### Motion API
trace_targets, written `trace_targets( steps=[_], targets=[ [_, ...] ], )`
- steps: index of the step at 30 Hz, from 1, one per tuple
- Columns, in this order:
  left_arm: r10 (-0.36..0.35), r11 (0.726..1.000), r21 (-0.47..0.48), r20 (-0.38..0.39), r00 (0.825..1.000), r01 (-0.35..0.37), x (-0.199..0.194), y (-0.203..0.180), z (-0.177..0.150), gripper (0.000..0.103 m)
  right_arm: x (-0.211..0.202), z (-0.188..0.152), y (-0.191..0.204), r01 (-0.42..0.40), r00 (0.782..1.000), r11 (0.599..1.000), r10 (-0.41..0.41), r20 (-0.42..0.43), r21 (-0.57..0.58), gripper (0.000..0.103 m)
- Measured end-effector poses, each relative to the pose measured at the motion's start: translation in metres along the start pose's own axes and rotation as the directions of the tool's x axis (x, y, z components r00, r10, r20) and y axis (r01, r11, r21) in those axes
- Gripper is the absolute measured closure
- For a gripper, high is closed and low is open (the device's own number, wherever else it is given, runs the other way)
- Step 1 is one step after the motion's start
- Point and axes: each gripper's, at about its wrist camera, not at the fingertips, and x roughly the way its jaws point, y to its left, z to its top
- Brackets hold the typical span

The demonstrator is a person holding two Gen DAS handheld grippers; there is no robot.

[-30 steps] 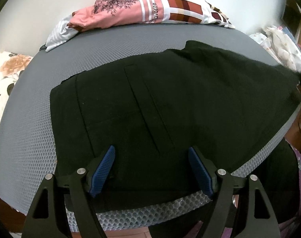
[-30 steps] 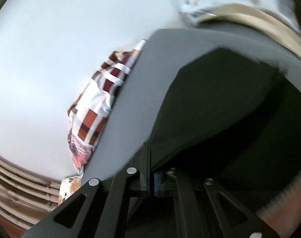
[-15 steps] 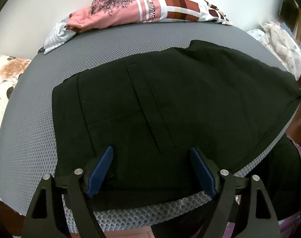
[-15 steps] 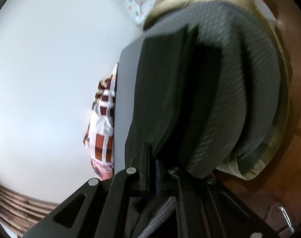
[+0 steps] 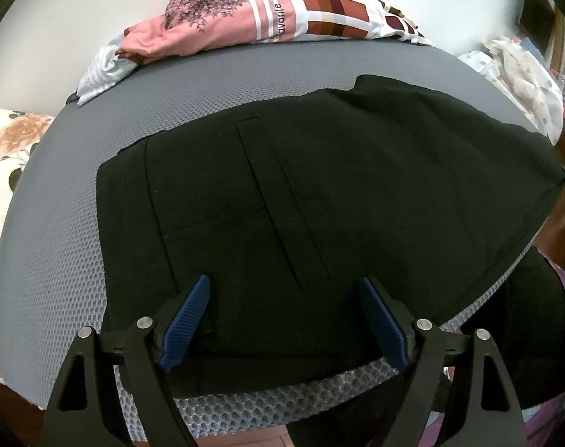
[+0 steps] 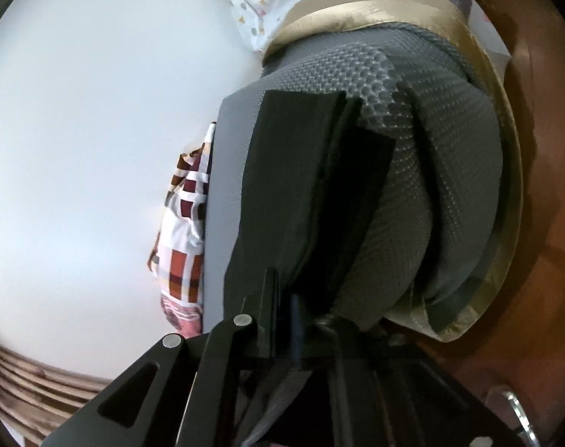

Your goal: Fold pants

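A: Since a second ago the right gripper point(image 6: 284, 309) has swung over and dropped to the corner of the grey mesh pad point(image 6: 450, 171); that view has rolled, so the white wall now fills its left side. The left gripper point(image 5: 282, 320) has hardly shifted.

B: And the black pants point(image 5: 319, 193)?

A: They lie flat across the pad, waistband toward the pad's left end, a long stitched panel up the middle. One part hangs over the pad's near right edge.

B: How does the left gripper stand?

A: Wide apart, blue pads point(image 5: 187, 316) hovering over the near edge of the pants, nothing pinched between them.

B: The right one?

A: Its jaws are a narrow slit and are opening. The folded edge of the pants point(image 6: 293, 193) runs down to the jaws; whether the pads press on it cannot be told.

B: Anything else?

A: A pink patterned cloth point(image 5: 252, 15) is heaped at the pad's far edge against the wall.
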Motion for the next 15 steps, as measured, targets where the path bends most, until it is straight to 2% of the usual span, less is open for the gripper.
trace_targets(
  steps=[3, 5, 8, 10, 11, 13, 14, 15],
  targets=[
    [0.002, 1.000, 0.001, -0.001, 1.000, -0.002, 0.000, -0.001, 0.000, 0.020, 0.006, -0.008, 0.006, -0.039, 0.998, 0.999, 0.039, -0.053, 0.011, 0.081],
    [0.002, 1.000, 0.005, 0.001, 1.000, -0.002, 0.000, 0.000, 0.000, 0.020, 0.019, -0.025, 0.021, -0.084, 0.990, 0.996, 0.082, -0.116, -0.012, 0.068],
    [0.001, 1.000, 0.009, 0.002, 1.000, -0.001, 0.000, -0.001, 0.000, 0.019, 0.046, -0.053, 0.036, -0.104, 0.970, 0.994, 0.097, -0.222, -0.019, 0.066],
    [-0.002, 1.000, 0.014, 0.001, 1.000, 0.002, 0.001, -0.001, 0.000, 0.019, 0.065, -0.072, 0.042, -0.114, 0.951, 0.993, 0.101, -0.292, -0.027, 0.069],
    [-0.004, 1.000, 0.017, 0.001, 1.000, 0.004, 0.001, -0.001, 0.000, 0.019, 0.070, -0.078, 0.045, -0.106, 0.945, 0.994, 0.089, -0.316, -0.040, 0.080],
    [-0.010, 0.999, 0.031, 0.003, 1.000, 0.010, 0.001, 0.000, -0.001, 0.019, 0.085, -0.092, 0.055, -0.072, 0.923, 0.991, 0.025, -0.384, -0.109, 0.097],
    [-0.015, 0.999, 0.040, 0.003, 1.000, 0.015, 0.001, 0.000, -0.001, 0.019, 0.088, -0.099, 0.059, -0.037, 0.914, 0.988, -0.028, -0.406, -0.151, 0.098],
    [-0.019, 0.999, 0.047, 0.003, 1.000, 0.019, 0.000, 0.001, -0.002, 0.019, 0.087, -0.100, 0.059, -0.032, 0.910, 0.987, -0.037, -0.414, -0.158, 0.098]
  ],
)
